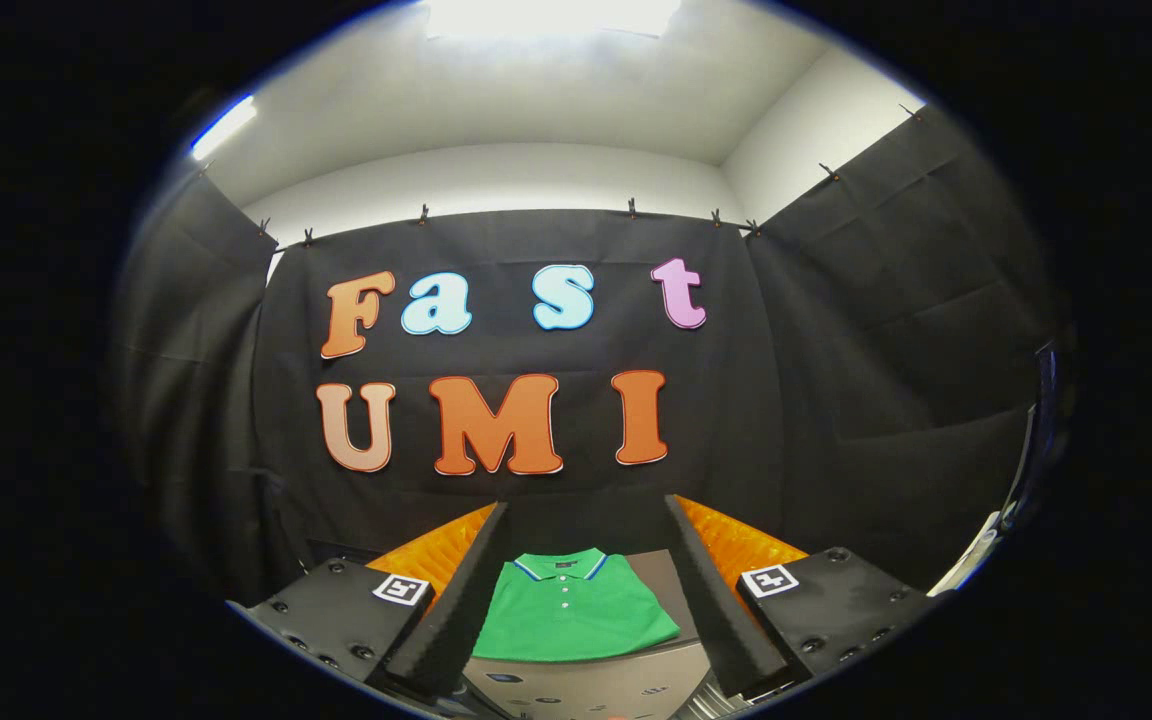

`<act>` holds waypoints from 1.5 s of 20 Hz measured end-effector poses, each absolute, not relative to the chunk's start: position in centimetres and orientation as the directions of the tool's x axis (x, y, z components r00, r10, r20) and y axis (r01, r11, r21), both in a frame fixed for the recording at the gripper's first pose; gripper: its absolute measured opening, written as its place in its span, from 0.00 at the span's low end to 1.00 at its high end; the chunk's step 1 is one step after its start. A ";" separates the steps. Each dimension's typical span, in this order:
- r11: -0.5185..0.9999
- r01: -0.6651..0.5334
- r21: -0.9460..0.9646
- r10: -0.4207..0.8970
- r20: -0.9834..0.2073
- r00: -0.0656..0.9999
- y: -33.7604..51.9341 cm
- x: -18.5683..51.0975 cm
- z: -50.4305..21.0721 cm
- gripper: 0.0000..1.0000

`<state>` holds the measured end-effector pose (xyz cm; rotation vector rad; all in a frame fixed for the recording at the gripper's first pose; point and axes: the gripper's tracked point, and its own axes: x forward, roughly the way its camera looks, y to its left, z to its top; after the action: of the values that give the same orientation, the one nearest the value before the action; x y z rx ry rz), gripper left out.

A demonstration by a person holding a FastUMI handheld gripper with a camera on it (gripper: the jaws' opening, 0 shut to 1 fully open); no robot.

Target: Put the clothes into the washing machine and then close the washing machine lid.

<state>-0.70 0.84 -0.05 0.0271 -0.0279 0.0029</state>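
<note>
Booth wall: black cloth hung by clips along its top edge, backing the whole work area; white wall and ceiling light above it.

Orange surface [736, 545]: a ribbed, bright mat lying beyond the fingers, seen either side of them; it appears to cover the tabletop at the foot of the cloth.

Grey surface [586, 685]: a flat pale panel under and in front of the shirt, with small dark marks on it. It may be the top of the washing machine, though that cannot be told from here (no lid or drum opening can be made out).

Green polo shirt [576, 610]: folded flat, collar with white and blue trim pointing away from the camera, buttoned placket centred. It lies on the grey surface, framed between the two fingers and just ahead of them. The neat fold and centred placement suggest it was laid out for an easy pick.

Gripper [586, 590]: two dark foam-faced fingers [456, 610] spread wide apart, holding nothing, raised above the shirt and lined up on it, presumably so they can descend and straddle the cloth. Judged stage: approach, nothing yet lifted.
</note>
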 end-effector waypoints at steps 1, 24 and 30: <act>1.000 -0.003 0.021 0.003 0.028 1.000 1.0 -0.5 0.0 0.97; 0.998 -0.055 -0.037 0.044 -0.264 0.964 4.4 15.6 -3.4 0.99; 0.994 -0.102 -0.032 0.071 -0.513 0.856 6.4 22.5 -10.8 0.99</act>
<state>22.46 6.38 -10.80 -0.0592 0.5363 0.0912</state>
